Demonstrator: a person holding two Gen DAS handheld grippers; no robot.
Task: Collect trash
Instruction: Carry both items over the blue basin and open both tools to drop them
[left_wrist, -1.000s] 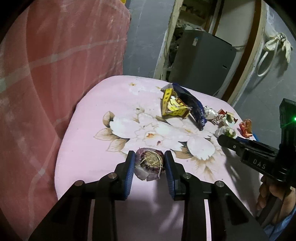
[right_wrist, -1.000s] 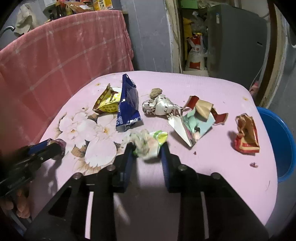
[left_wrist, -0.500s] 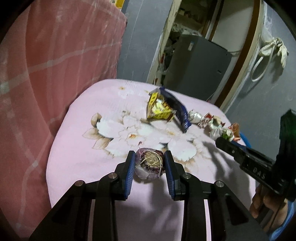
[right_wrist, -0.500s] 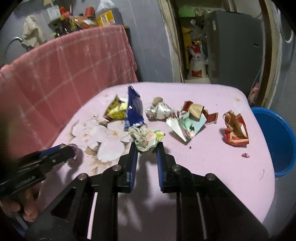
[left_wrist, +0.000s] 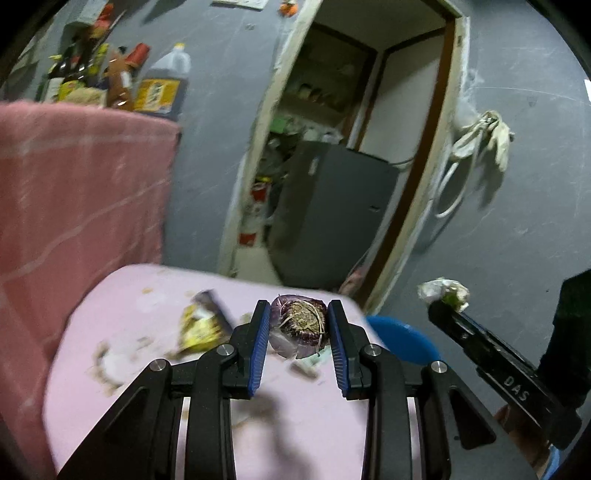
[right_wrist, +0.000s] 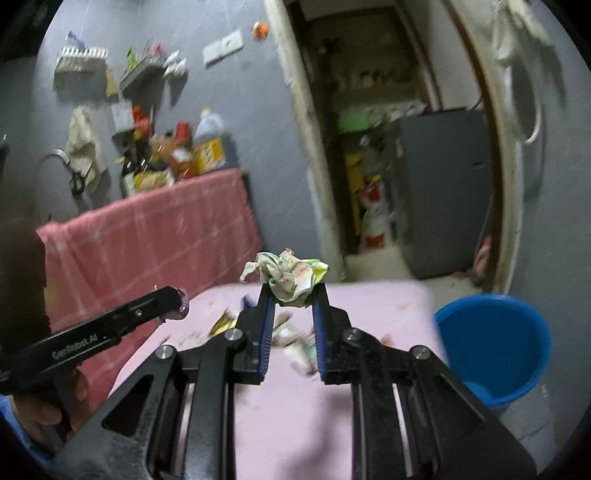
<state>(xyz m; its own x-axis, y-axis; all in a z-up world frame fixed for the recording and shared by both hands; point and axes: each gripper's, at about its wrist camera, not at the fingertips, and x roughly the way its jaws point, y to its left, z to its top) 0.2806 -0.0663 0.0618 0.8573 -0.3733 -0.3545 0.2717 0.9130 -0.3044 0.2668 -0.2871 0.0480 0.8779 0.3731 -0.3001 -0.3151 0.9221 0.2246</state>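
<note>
My left gripper (left_wrist: 295, 325) is shut on a round purple and brown lump of trash (left_wrist: 301, 323), held up above the pink table (left_wrist: 147, 295). My right gripper (right_wrist: 293, 295) is shut on a crumpled white and green paper wad (right_wrist: 290, 275), also lifted off the table. That wad (left_wrist: 443, 290) shows again at the right of the left wrist view, at the tip of the right gripper. A blue bucket (right_wrist: 491, 343) stands on the floor off the table's far right corner. A yellow wrapper (left_wrist: 201, 326) and other scraps lie blurred on the table.
A red checked cloth (right_wrist: 155, 236) covers a counter on the left, with bottles and jars on top. Behind the table an open doorway shows a grey cabinet (left_wrist: 328, 210). White cloths (left_wrist: 484, 136) hang on the grey wall at right.
Both grippers rose from the table and tilted upward, each carrying its piece of trash. The right jaws narrowed on the paper wad. The bucket came into view.
</note>
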